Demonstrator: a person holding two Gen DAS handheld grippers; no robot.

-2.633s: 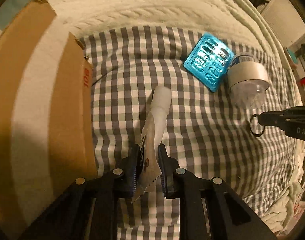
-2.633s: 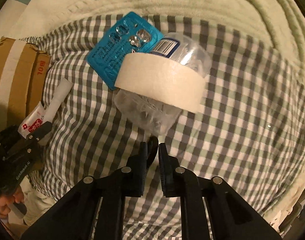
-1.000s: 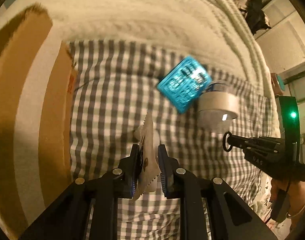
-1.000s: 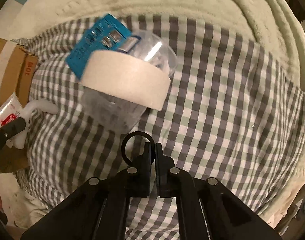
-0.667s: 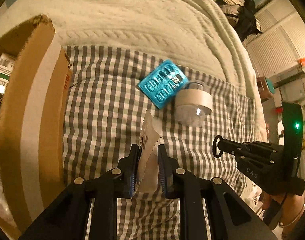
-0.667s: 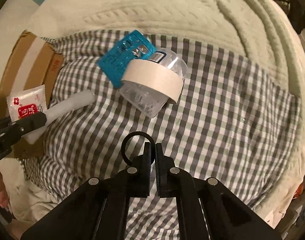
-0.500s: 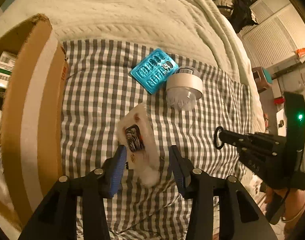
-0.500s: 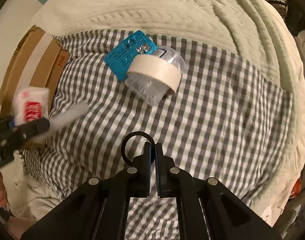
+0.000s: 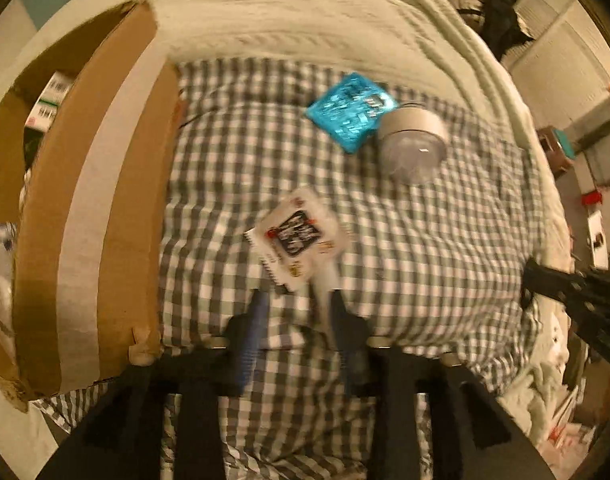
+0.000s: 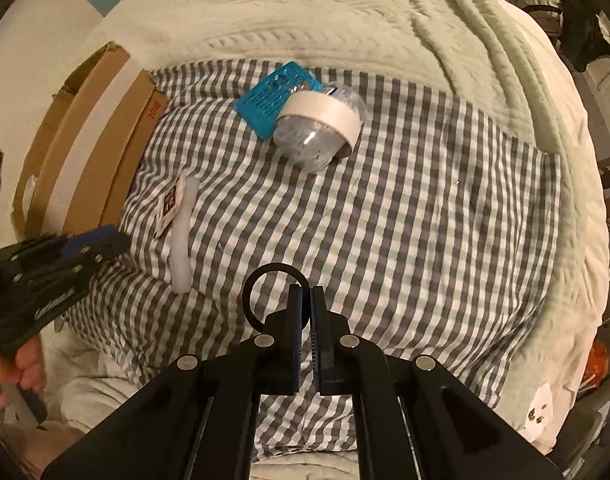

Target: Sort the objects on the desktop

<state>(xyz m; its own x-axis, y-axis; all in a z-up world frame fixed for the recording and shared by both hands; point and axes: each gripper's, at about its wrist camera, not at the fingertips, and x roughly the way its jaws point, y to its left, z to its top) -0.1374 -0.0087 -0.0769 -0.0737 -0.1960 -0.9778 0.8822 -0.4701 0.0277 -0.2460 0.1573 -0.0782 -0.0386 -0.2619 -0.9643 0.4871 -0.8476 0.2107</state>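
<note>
My left gripper (image 9: 296,300) is open and empty above the checked cloth (image 9: 425,248). Just ahead of it a white sachet with black print (image 9: 299,237) lies on the cloth over a white tube (image 10: 181,240); the sachet also shows in the right wrist view (image 10: 170,203). My right gripper (image 10: 305,294) is shut on a black ring (image 10: 261,280) and is held above the cloth; it shows at the right edge of the left wrist view (image 9: 545,276). A blue blister pack (image 9: 351,114) and a clear jar with a white tape band (image 9: 413,142) lie at the back.
An open cardboard box (image 9: 89,200) with a white tape stripe stands along the cloth's left side, with small packs inside. A cream knitted blanket (image 10: 305,16) surrounds the cloth. Room clutter shows at the far right.
My left gripper opened and let go of the sachet, which now lies flat on the cloth by the tube. Both grippers have risen and pulled back. The right one still holds the ring.
</note>
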